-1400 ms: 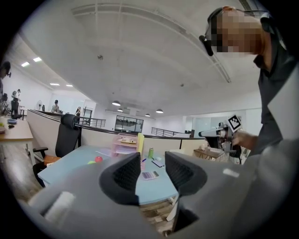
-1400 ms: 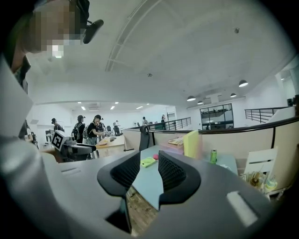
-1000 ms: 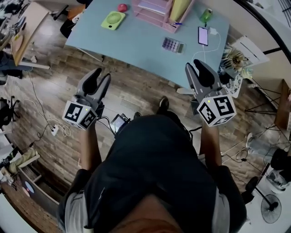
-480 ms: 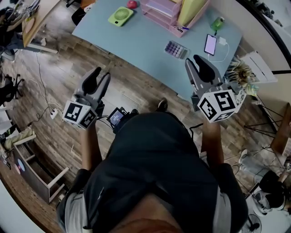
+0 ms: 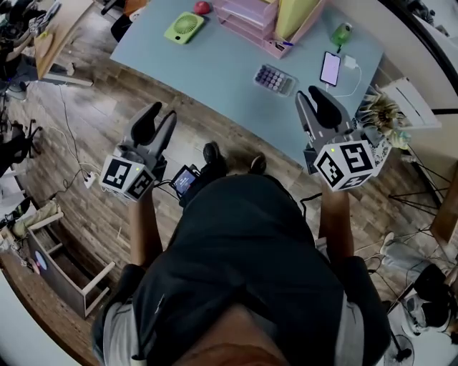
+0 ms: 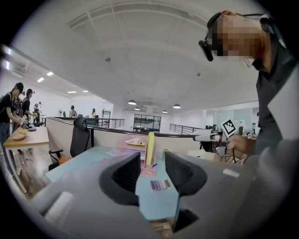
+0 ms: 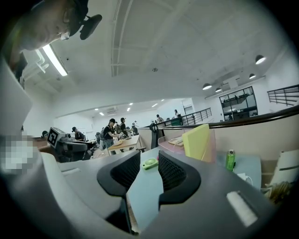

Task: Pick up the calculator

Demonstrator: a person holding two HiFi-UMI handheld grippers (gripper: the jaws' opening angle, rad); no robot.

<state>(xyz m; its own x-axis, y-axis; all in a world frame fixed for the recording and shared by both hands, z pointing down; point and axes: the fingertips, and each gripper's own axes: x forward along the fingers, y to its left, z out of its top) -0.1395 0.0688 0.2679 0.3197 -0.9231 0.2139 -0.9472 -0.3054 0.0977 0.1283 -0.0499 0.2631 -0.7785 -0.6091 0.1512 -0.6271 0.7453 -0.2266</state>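
Since half a second ago a second shoe (image 5: 211, 152) has come into the head view beside the first, and the right gripper (image 5: 313, 101) has drifted a little outward; the left gripper (image 5: 158, 116) sits almost where it was. Both are held over the wooden floor, short of the pale blue table (image 5: 215, 64).

From above I see the calculator (image 5: 274, 79) lying flat near the table's near edge, well apart from either gripper, with a phone (image 5: 330, 68) just to its right and a pink tray organiser (image 5: 250, 14) behind it.

Only the left gripper view lines it up for me: the left gripper (image 6: 153, 170) has its jaws apart with nothing held, and the calculator (image 6: 160, 185) shows through the gap, far off on the tabletop.

The right gripper view misses the calculator. The right gripper (image 7: 148, 164) also has its jaws parted and empty, and through that gap I get the green fan (image 7: 150, 163) across the table, plus a yellow folder (image 7: 198, 140) and a green bottle (image 7: 229, 160) to the right. That view also picks up people at distant desks, which the head view never shows.
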